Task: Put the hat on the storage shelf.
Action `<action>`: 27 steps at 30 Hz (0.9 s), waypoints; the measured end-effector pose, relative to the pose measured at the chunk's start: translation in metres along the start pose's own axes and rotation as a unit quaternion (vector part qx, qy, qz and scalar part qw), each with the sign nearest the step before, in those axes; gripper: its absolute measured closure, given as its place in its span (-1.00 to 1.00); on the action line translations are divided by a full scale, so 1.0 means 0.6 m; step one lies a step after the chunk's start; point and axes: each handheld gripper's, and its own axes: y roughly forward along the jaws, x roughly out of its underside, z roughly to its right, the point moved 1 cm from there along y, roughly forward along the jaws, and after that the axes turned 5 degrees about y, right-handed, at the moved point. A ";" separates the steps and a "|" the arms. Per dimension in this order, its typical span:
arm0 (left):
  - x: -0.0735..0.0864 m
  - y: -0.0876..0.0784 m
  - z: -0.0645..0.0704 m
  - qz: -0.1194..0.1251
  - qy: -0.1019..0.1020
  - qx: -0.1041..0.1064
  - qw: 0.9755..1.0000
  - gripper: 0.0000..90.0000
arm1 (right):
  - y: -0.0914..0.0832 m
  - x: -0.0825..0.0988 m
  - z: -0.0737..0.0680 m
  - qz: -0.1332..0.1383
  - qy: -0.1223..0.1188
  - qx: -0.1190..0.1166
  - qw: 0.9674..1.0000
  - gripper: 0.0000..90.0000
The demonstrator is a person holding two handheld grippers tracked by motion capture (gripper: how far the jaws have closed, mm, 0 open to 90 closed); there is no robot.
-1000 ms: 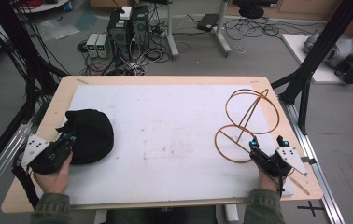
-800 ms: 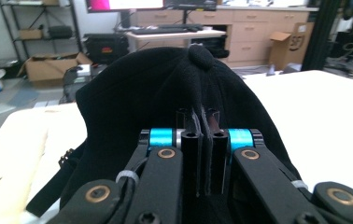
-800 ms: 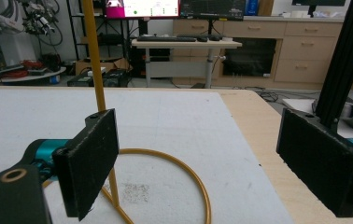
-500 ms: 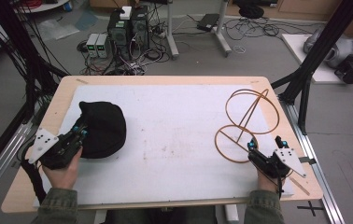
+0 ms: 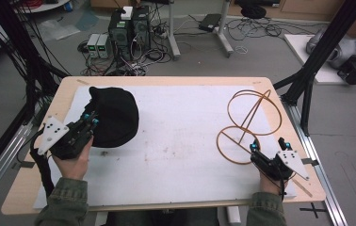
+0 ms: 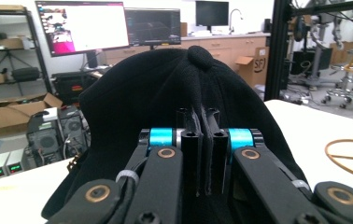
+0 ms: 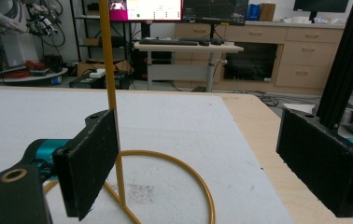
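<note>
A black knit hat hangs over the left part of the white mat, raised at its near edge. My left gripper is shut on the hat's rim. In the left gripper view the fabric is pinched between the two closed jaws of the left gripper and bulges up behind them. A gold wire stand, made of rings and a slanted rod, stands at the right. My right gripper is open beside the stand's base ring. In the right gripper view the upright rod rises just behind the left pad of the right gripper.
The white mat covers most of the wooden table. Black frame posts stand off the right corner. Computer boxes and cables sit on the floor beyond the far edge.
My left gripper has risen and moved away and to the right, carrying the black hat with it. The right gripper and the wire stand have stayed put.
</note>
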 end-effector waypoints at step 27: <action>-0.112 0.105 0.077 0.056 0.032 0.063 0.996 0.95 | 0.001 0.000 -0.006 0.000 -0.010 -0.002 1.000 -0.73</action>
